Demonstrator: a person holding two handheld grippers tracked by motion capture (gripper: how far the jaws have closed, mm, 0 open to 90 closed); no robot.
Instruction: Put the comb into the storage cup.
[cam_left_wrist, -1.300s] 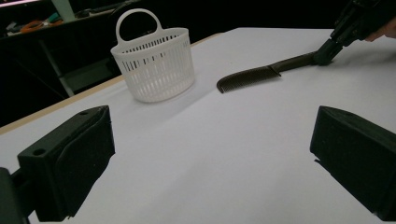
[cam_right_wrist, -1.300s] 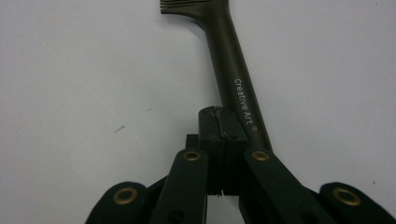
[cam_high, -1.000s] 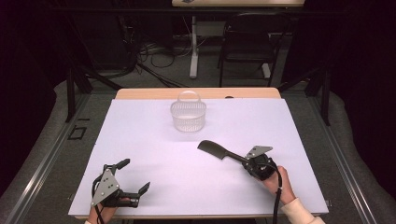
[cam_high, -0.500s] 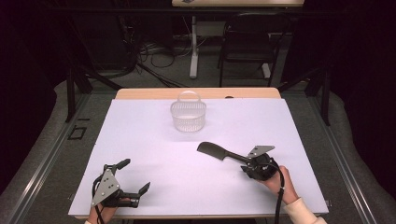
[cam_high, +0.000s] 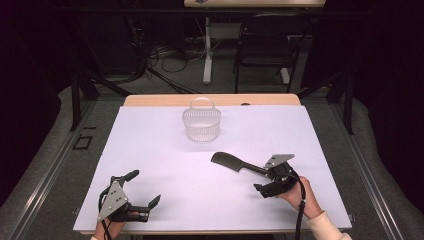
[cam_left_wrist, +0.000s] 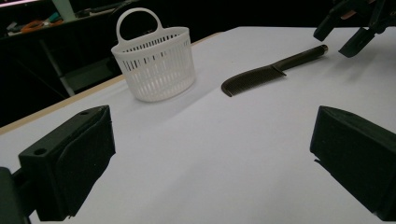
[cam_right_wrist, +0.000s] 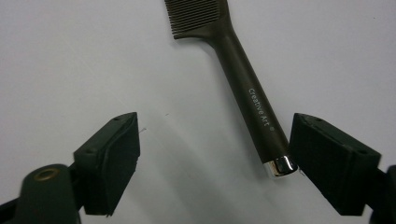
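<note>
A dark brown plastic comb with a long straight handle and a silver end cap lies flat on the white-covered desk, a little right of the middle, its toothed head pointing toward the desk's centre and its handle running back toward the person's right hand. The right hand-held gripper sits at the handle's end, and its jaws have just been opening: in the right gripper view they stand wide apart, with the comb lying on the desk between them, its capped end just beside the jaw at the right of that view; neither pad presses on it. The handle carries small pale lettering along its length. The left hand-held gripper rests near the front left corner of the desk, well apart from the comb, its jaws also spread wide with nothing between them; the left gripper view looks across the bare desk surface between those two black jaws. A small white plastic basket with slatted sides and an arched carrying handle stands upright toward the far edge of the desk, near its middle, apart from the comb. In the left gripper view the basket stands at the upper left, the comb lies to its right, and the right hand-held gripper hangs at the top right corner, just past the handle's capped end.
</note>
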